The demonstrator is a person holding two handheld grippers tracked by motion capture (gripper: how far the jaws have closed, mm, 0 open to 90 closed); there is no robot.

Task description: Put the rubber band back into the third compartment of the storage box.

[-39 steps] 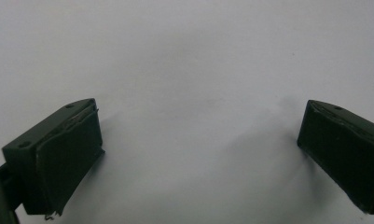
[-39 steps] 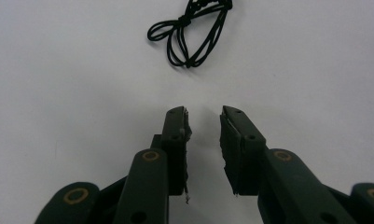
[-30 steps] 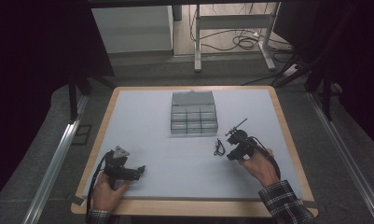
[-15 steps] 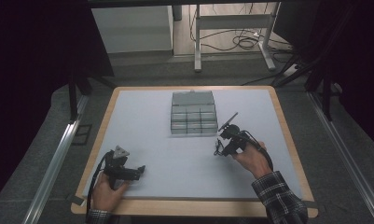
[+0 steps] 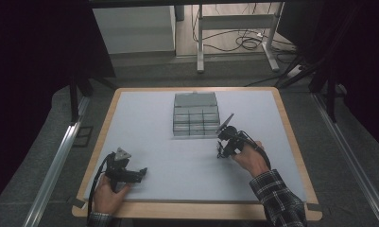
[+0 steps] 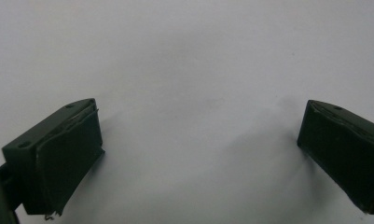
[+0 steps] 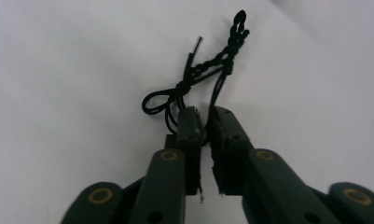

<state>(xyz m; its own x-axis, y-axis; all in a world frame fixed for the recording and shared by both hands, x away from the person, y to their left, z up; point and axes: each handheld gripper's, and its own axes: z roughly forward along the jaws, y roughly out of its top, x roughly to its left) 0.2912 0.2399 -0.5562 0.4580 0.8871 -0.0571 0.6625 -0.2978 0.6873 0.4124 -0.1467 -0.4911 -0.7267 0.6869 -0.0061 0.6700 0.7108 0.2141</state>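
Fingers of the right gripper have just closed on the black cord; lift slowly, keeping its loops ahead of the tips. Left fingers stand open.

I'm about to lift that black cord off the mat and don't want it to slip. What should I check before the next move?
1. Right gripper closed on the black twisted cord; its fingers have just been closing: ok.
2. Cord seated deep between the fingers: cannot tell, it sits near the tips.
3. Loose loop and tails free, not snagged on the mat: ok.
4. Compartment box apart from the right gripper: ok.
5. Left gripper open, nothing between its fingers, resting at the near left of the mat: ok.
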